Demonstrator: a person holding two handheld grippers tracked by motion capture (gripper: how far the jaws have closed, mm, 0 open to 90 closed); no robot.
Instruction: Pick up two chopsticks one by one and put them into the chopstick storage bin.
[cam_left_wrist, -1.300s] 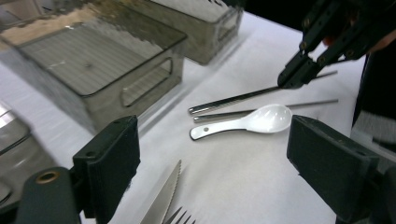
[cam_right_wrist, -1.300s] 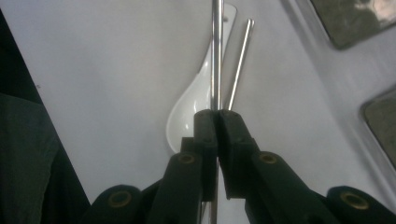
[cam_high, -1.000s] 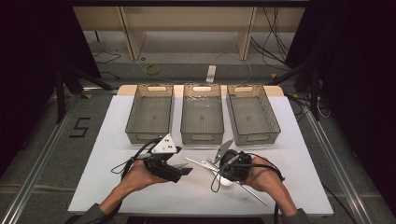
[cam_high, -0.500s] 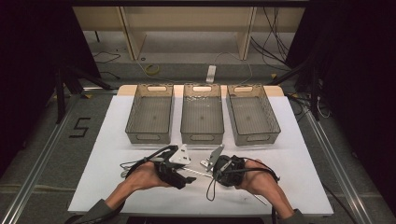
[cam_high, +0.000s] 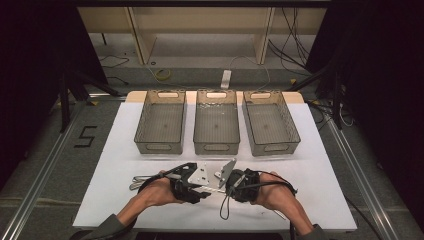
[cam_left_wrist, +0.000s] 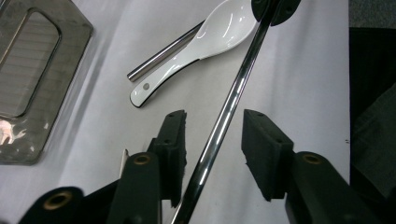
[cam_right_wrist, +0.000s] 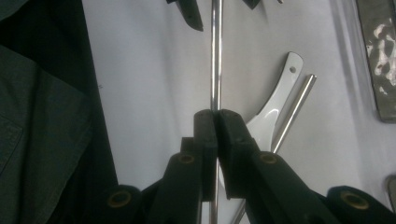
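A long shiny metal chopstick (cam_right_wrist: 215, 56) is clamped between the pads of my right gripper (cam_right_wrist: 217, 126), which is shut on it. It runs across to my left gripper (cam_left_wrist: 215, 121), whose jaws have just been closing around the chopstick (cam_left_wrist: 224, 121); a gap still shows on both sides, so the pads are not pressing on it. In the high view the left gripper (cam_high: 192, 182) and right gripper (cam_high: 235, 182) face each other near the table's front edge. A white ceramic spoon (cam_left_wrist: 219, 32) and a second metal chopstick (cam_left_wrist: 163, 53) lie together on the mat under the held one.
Three empty grey mesh bins stand in a row behind the hands: left (cam_high: 160, 146), middle (cam_high: 216, 147), right (cam_high: 272, 147). More metal utensils (cam_high: 140, 180) lie left of the left hand. The white mat (cam_high: 320, 165) covers the table.
The left hand has come right and lower to meet the right gripper. Its jaws have narrowed around the chopstick that the right gripper holds. The right hand has barely shifted.
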